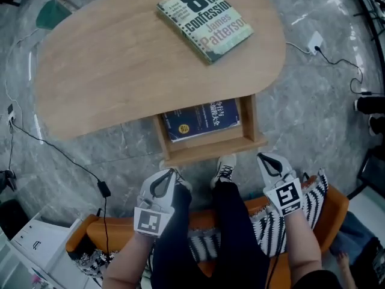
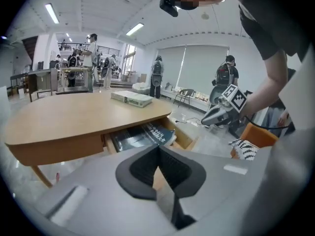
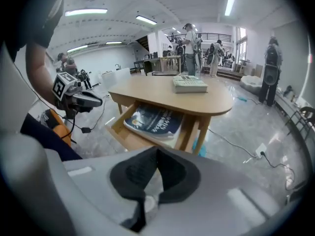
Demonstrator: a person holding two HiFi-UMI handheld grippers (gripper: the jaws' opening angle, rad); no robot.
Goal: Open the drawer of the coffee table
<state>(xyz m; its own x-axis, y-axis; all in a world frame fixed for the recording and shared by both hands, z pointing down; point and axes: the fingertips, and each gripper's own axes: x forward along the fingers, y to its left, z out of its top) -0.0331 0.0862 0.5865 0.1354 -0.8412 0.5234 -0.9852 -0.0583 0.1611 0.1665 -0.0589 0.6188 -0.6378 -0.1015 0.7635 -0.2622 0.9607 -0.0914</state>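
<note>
Drawer open under the coffee table.
Juts from the table's near edge, toward the knees, with a blue book lying inside and a paperback up on the tabletop. Left gripper and right gripper over the lap, apart from the drawer, jaws closed together, gripping nothing.

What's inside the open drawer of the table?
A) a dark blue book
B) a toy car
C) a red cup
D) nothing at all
A: a dark blue book lies flat in the pulled-out drawer of the coffee table.
</note>
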